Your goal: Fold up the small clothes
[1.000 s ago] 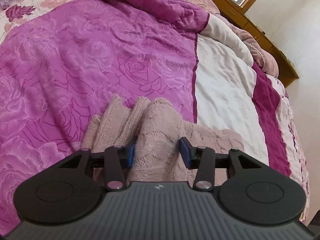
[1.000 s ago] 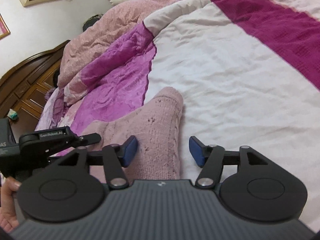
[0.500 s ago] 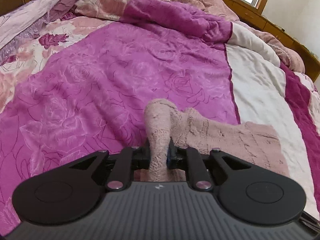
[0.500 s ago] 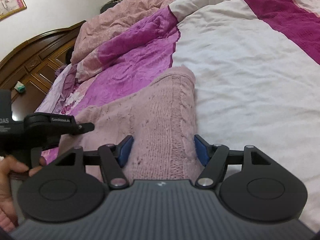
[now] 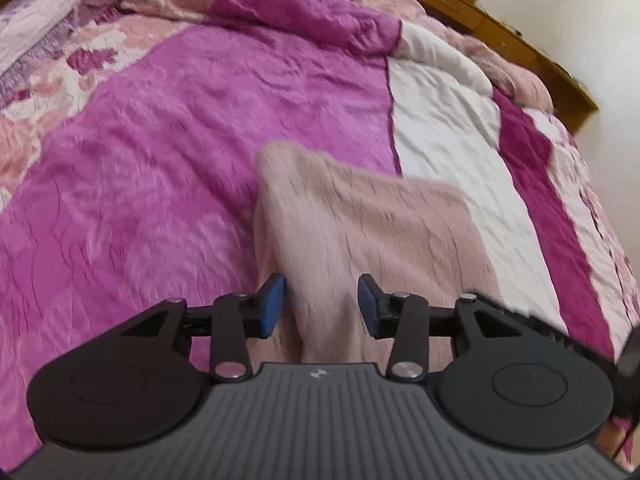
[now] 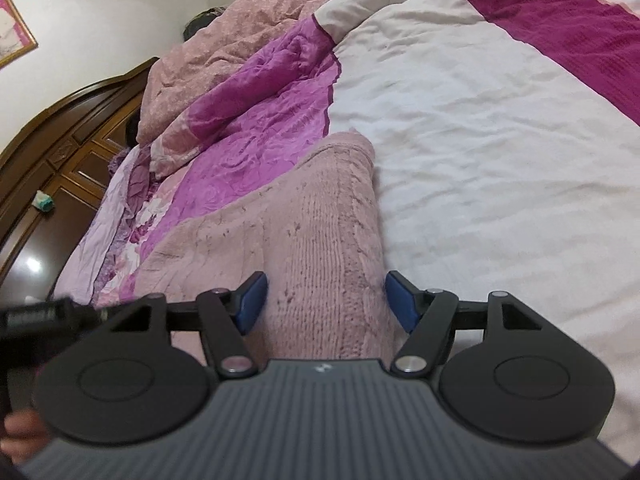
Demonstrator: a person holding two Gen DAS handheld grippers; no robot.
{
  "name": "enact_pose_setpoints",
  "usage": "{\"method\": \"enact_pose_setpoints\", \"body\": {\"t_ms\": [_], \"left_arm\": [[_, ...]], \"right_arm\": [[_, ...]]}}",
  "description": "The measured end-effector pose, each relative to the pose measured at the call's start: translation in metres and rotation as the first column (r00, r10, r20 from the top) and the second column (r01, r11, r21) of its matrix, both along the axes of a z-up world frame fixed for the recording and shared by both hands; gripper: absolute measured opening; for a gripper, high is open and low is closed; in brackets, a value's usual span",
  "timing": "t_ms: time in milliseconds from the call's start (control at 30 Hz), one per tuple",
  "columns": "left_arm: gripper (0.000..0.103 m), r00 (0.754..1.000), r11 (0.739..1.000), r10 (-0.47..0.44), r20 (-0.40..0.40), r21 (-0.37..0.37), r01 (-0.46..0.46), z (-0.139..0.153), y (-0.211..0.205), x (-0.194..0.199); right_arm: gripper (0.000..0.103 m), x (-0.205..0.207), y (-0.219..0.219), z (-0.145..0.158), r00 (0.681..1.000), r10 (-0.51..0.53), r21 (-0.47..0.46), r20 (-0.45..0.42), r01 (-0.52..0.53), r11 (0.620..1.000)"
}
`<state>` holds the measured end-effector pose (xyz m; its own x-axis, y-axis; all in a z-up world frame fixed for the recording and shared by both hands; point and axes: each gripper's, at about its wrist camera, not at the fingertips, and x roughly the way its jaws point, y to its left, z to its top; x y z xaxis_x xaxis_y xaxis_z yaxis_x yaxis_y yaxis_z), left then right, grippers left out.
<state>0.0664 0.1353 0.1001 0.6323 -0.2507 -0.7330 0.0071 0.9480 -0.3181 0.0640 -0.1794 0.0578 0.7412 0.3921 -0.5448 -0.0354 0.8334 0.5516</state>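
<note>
A dusty-pink knitted garment (image 5: 360,216) lies on the bed, across the seam between the magenta and white quilt panels. It also shows in the right wrist view (image 6: 320,232) with a rounded folded edge on its right. My left gripper (image 5: 322,306) is open, its blue pads either side of a raised ridge of the knit. My right gripper (image 6: 326,302) is open and straddles the near end of the garment. The left gripper's arm shows blurred at the left edge of the right wrist view (image 6: 40,312).
The bed carries a magenta rose-pattern quilt (image 5: 180,140) with a white panel (image 6: 480,140). A rumpled pink duvet (image 6: 240,28) is heaped at the head. A dark wooden headboard (image 6: 60,152) stands on the left, a wooden ledge (image 5: 500,28) by the window.
My left gripper was shut on a pinched fold of the knit half a second ago; it has opened and the fold has dropped. My right gripper stays open over the garment.
</note>
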Motion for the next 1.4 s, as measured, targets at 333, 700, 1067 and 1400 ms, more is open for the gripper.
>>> {"method": "enact_pose_setpoints", "body": {"t_ms": [333,700,1067,1400], "left_arm": [[0.015,0.999,0.992,-0.038,0.007,0.125,0.037,-0.014,-0.011,-0.030],[0.032,0.998,0.994,0.038,-0.048,0.106,-0.033,-0.031,0.023,-0.033],[0.061,0.997,0.989,0.069,-0.025,0.136,-0.065,-0.006,0.016,-0.033],[0.075,0.991,0.989,0.125,-0.049,0.082,-0.121,-0.017,0.018,-0.006]], "right_arm": [[0.068,-0.017,0.003,0.005,0.999,-0.021,-0.005,-0.024,0.021,1.000],[0.070,-0.034,0.034,0.003,0.998,0.056,-0.142,-0.017,-0.058,0.988],[0.078,-0.035,0.010,0.012,0.999,0.041,-0.032,-0.028,-0.042,0.999],[0.080,-0.018,-0.003,0.003,0.997,0.044,0.044,-0.059,-0.041,0.998]]}}
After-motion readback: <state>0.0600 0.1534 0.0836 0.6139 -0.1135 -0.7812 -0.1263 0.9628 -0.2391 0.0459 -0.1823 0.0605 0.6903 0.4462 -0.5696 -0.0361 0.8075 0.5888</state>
